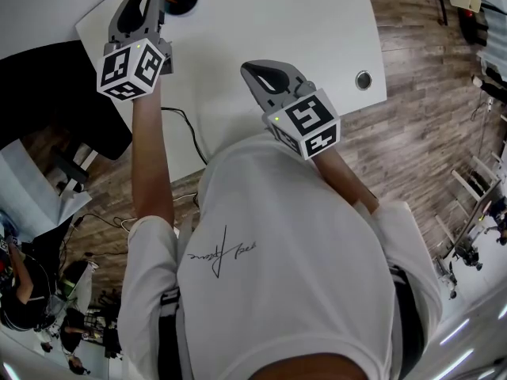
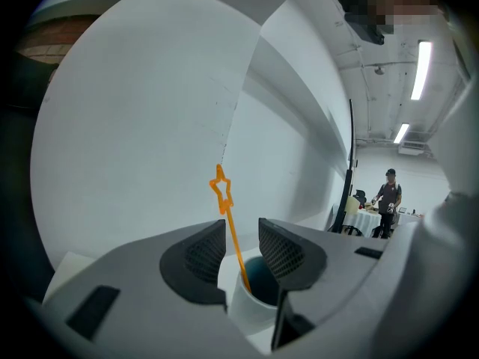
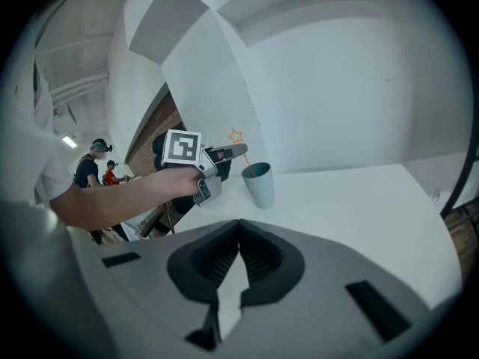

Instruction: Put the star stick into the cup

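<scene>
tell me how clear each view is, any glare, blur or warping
Head view: even light, the white table looks bowed by the wide lens. Left gripper view: dark rim all round, thin orange star stick sharp, ceiling strip light glaring. Right gripper view: same dark rim, small teal cup crisp.

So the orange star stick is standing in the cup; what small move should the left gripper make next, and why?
Probably draw the left gripper straight back, away from the cup, with its jaws kept apart. The star stick has its lower end inside the cup, and the pads stand on either side of it without pressing on it. A sideways move could knock it over.
</scene>
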Motion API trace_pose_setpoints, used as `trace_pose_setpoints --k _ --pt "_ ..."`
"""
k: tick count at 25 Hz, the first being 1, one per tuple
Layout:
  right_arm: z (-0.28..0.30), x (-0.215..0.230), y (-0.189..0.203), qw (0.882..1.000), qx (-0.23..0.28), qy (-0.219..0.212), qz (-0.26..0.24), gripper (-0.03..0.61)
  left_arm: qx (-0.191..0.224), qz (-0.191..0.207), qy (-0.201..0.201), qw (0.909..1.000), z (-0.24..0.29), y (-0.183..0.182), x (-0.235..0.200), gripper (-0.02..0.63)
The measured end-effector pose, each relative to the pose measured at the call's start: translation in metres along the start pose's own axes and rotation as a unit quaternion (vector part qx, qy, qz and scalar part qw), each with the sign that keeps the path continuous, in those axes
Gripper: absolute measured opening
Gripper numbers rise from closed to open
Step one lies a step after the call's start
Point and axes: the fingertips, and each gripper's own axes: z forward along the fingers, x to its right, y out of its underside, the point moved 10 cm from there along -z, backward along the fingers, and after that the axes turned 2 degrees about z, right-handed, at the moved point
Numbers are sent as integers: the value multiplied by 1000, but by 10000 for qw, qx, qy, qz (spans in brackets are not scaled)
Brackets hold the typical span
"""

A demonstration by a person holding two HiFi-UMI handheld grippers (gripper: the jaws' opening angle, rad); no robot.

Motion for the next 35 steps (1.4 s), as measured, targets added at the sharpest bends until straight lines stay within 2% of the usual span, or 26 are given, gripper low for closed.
trace_pose_setpoints --k 6,22,35 --pt "-3 -1 -1 10000 39 -22 -42 9 -121 -48 -43 9999 0 2 2 133" --pt "-7 -5 -6 9997 148 -58 -161 9 -38 -123 -210 9997 -20 0 3 133" --pt "-14 -4 -12 9990 313 -129 -296 9 43 -353 -274 9990 -43 1 17 133"
